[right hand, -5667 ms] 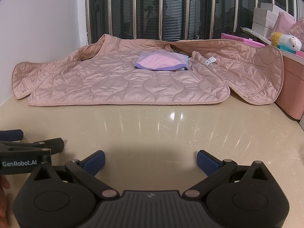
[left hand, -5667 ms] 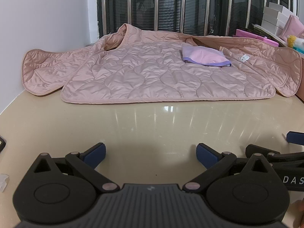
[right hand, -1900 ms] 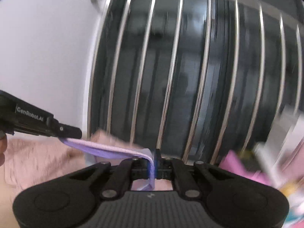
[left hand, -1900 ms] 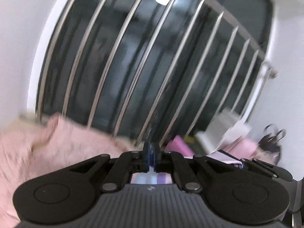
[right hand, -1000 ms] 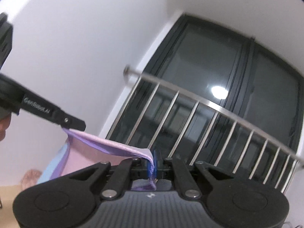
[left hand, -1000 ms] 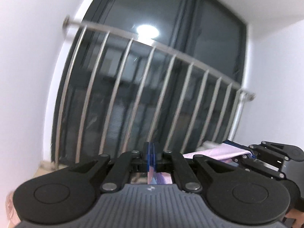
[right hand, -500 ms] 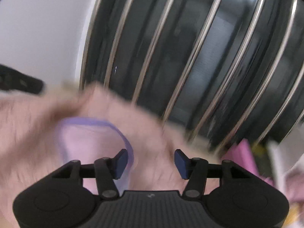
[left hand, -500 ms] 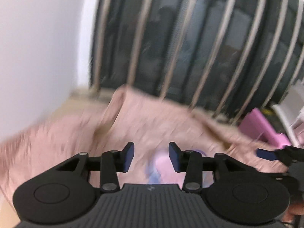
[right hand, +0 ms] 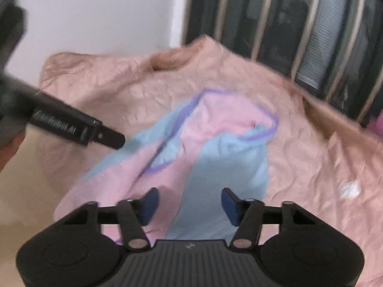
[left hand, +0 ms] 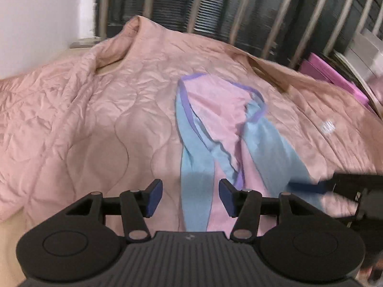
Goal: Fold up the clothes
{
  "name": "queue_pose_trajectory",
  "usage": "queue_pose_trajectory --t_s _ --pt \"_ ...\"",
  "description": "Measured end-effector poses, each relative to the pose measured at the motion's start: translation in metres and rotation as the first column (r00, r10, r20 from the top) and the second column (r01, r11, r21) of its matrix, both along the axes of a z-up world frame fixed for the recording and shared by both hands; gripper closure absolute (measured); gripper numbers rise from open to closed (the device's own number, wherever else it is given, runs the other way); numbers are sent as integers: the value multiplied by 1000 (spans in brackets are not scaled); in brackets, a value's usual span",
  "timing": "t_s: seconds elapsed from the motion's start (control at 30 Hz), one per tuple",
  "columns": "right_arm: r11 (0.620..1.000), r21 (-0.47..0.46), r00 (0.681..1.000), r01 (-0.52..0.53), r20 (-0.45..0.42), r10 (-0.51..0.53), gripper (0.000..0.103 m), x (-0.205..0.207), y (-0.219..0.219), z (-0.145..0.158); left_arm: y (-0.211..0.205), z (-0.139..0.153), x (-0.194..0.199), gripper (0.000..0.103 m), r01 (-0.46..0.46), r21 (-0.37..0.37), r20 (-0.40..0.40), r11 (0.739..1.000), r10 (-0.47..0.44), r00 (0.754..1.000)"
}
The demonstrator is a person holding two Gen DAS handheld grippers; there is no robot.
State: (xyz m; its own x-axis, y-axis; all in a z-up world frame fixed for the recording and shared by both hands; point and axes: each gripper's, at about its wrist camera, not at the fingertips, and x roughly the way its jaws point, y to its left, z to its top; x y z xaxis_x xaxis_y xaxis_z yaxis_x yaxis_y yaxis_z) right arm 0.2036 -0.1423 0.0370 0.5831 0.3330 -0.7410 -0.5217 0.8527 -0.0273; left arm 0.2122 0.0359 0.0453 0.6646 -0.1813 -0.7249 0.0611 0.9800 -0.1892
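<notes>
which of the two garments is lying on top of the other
The small pink and light-blue garment with purple trim lies on top. The big quilted pink jacket is spread underneath it, reaching out past it on all sides.

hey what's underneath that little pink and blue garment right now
The pink and blue garment lies on the quilted pink jacket. The jacket shows all around it; the part directly beneath is covered.

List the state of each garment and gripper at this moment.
Pink-and-blue garment: spread open, rumpled, lying on the quilted jacket, not yet folded.
Quilted pink jacket: laid flat on the table, creased.
Left gripper: jaws opening, pads off the cloth.
Right gripper: jaws closing, pads not yet on cloth.
</notes>
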Motion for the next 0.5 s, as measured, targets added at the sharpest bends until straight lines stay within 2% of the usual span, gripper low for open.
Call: queue_pose_trajectory --t_s 0.03,0.1,0.13,0.2,0.23,0.37,0.47,0.5 --pt "999 34 999 14 -31 -13 58 4 0 -6 0 -4 3 62 -8 -9 -19 1000 8 1000" --pt "997 79 998 23 -66 -18 63 9 1 -19 -1 -12 10 102 -24 -26 -58 999 23 998" --pt "997 81 998 21 -56 -16 68 9 3 -22 -1 -15 11 103 -13 -34 -66 999 11 998" --pt "996 87 999 16 -31 -14 101 8 4 -24 -1 -13 13 103 -35 -5 -17 999 35 999" --pt "996 90 1000 25 -17 -23 102 9 2 -20 1 -9 13 103 -52 7 11 999 52 999" --pt "984 148 991 101 70 -112 102 12 -26 4 25 3 25 103 -147 -97 31 984 151 988" --pt "962 187 971 200 95 -220 103 23 -63 16 40 8 33 103 -216 -149 36 965 224 974" --pt "953 192 962 234 93 -255 103 27 -76 18 45 9 36 99 -237 -162 37 958 246 969"
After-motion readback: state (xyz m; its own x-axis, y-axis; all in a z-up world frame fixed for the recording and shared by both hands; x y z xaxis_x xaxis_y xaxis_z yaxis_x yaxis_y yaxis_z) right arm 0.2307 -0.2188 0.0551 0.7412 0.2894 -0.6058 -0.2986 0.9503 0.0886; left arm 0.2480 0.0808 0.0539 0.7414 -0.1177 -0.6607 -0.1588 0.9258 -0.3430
